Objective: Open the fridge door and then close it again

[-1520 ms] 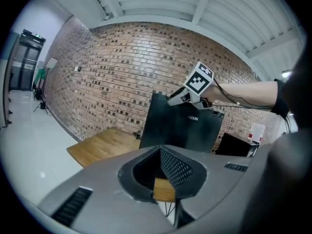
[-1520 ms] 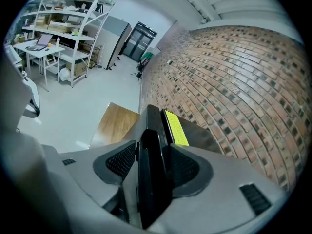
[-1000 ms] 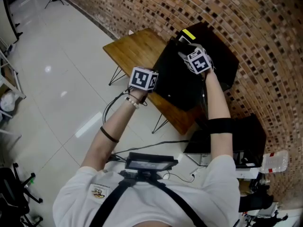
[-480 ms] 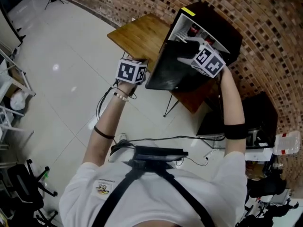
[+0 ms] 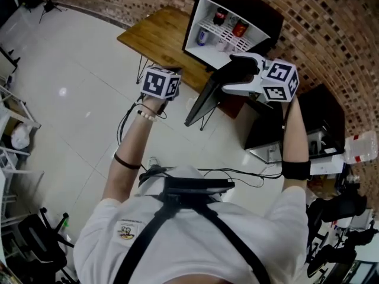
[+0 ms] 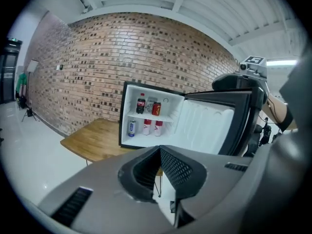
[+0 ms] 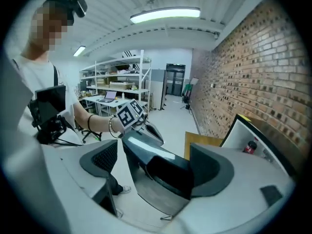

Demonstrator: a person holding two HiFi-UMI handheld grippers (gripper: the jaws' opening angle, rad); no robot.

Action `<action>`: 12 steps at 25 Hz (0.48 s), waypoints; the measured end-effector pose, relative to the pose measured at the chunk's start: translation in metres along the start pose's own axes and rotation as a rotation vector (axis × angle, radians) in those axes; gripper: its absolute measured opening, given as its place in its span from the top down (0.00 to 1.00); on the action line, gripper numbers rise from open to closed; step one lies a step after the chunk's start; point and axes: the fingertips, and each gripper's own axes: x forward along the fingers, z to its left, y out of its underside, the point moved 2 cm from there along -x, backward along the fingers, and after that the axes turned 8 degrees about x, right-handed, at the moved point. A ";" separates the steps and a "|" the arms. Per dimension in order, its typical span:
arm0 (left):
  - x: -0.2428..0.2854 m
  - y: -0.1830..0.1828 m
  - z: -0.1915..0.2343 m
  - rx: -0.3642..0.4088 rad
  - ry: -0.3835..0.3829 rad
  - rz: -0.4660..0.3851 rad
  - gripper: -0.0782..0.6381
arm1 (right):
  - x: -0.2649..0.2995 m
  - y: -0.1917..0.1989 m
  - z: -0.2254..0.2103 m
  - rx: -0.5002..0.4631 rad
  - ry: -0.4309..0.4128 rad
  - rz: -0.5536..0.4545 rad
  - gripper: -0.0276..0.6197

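Brick wall (image 5: 331, 34) backs the wooden desk (image 5: 154, 37), which carries the black fridge (image 5: 260, 10). The fridge door (image 5: 208, 96) stands swung wide. It exposes the white interior and the drinks (image 6: 156, 108) on the two shelves.

**Gripper status**
- The right hand-held gripper (image 7: 156, 172) is released. Its jaws have just been opening and now stand wide apart. An edge of the door lies between them, but the pads do not clamp it.
- The left hand-held gripper (image 6: 159, 165) is clenched on nothing. It hovers beside the door, apart from it, and faces the open cabinet.

**Step in hand**
The opening stroke appears complete. The closing stroke is judged to be next.

**Recommended procedure**
1. Keep the door edge between the right jaws, or set one jaw flat against the outer face. A firm clamp is probably unnecessary for a push.
2. Guide the door along its arc about the hinge. Do not push in a straight line, which would twist the door or shift the fridge on the desk.
3. Keep the left hand-held gripper out of the gap between door and cabinet.
4. Slow the swing near the cabinet. A slam could topple the upright drinks or bounce the door back open.
5. Finish with a steady press until the seal seats all round.
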 end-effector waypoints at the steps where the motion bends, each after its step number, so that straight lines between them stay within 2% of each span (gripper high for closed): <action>1: 0.003 -0.001 -0.010 0.007 0.012 0.000 0.89 | -0.010 0.005 0.006 0.024 -0.010 -0.008 0.21; 4: 0.015 -0.007 -0.042 0.028 0.050 -0.003 0.89 | -0.039 0.024 0.021 0.051 -0.027 0.004 0.20; 6: 0.024 -0.009 -0.062 0.041 0.072 0.001 0.89 | -0.056 0.037 0.028 0.040 -0.029 0.047 0.18; 8: 0.033 -0.010 -0.082 0.052 0.092 0.006 0.89 | -0.074 0.048 0.035 0.004 -0.007 0.121 0.18; 12: 0.045 -0.012 -0.122 0.075 0.137 0.013 0.89 | -0.096 0.053 0.058 -0.119 0.094 0.249 0.19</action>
